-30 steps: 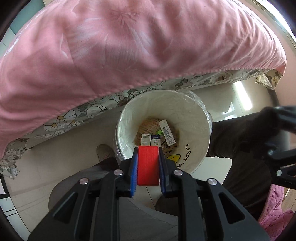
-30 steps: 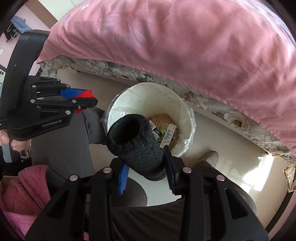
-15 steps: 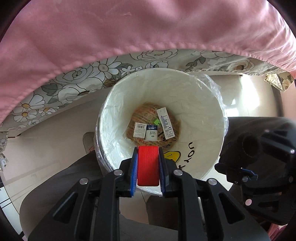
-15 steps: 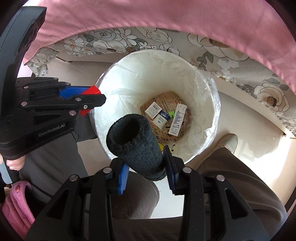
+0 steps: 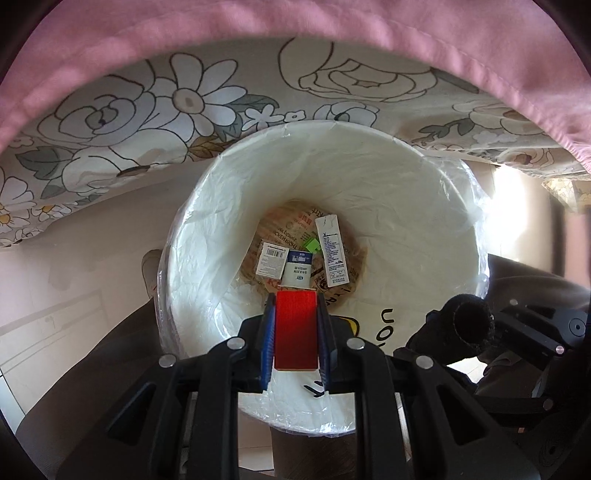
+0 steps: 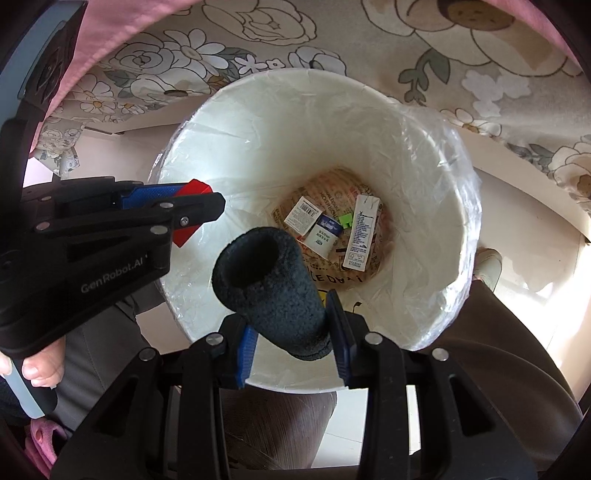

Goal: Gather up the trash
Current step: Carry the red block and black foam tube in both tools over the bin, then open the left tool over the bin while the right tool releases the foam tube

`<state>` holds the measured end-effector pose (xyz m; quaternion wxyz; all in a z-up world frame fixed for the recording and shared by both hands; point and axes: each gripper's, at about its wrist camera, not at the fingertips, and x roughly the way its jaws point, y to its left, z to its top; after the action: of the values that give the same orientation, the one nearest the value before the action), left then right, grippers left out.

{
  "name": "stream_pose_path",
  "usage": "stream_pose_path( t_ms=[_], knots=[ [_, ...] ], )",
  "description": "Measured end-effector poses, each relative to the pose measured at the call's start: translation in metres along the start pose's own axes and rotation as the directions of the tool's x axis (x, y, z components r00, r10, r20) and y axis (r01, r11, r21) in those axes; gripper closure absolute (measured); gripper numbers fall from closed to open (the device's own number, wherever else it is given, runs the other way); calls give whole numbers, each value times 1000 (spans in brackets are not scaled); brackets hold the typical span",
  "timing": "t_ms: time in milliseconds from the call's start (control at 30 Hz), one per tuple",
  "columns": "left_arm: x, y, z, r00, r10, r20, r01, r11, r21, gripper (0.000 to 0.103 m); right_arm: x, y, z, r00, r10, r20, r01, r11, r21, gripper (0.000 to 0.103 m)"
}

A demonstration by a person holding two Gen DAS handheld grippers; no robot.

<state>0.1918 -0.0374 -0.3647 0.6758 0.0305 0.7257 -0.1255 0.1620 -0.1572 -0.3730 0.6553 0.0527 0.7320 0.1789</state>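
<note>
Lined bin [image 5: 424, 206] below; red block [image 5: 295, 328], black foam tube [image 6: 273, 291] gripped

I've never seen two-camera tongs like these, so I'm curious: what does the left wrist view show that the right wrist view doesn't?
Only the left wrist view shows the red block face-on, clamped in the left gripper, with the pink blanket arching overhead.

Only the right wrist view shows a hand holding the left gripper's handle, and the black foam tube at full length, clamped in the right gripper.

Both show the white lined bin, the small boxes lying at its bottom, and the floral sheet behind it.
</note>
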Motion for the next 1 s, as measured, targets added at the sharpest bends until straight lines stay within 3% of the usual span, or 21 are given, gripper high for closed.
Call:
stream_pose_path(
  t_ms=[267,567,600,667,700,833,1000],
  knots=[
    [8,0,5,1000,-6,24,7,1000,-7,81,11,-4,2,1000,-13,12,13,1000,14,66],
    [23,5,10,1000,-7,-14,7,1000,-23,80,24,-4,7,999,-40,-3,40,999,-3,66],
    [24,6,11,1000,-14,-21,13,999,-30,77,25,-3,8,999,-53,0,53,999,-12,65],
    [26,7,12,1000,-16,-19,15,999,-42,50,31,-2,10,998,-60,-12,59,998,-22,65],
    [26,8,12,1000,-12,-13,12,999,-45,47,32,-1,10,998,-57,-16,57,998,-20,64],
    [27,7,13,1000,-12,-11,11,999,-39,47,36,0,10,997,-70,-15,70,997,-32,58],
    [30,5,12,1000,-14,-25,13,999,-35,47,34,-3,9,998,-57,-2,57,998,-27,56]
  ],
)
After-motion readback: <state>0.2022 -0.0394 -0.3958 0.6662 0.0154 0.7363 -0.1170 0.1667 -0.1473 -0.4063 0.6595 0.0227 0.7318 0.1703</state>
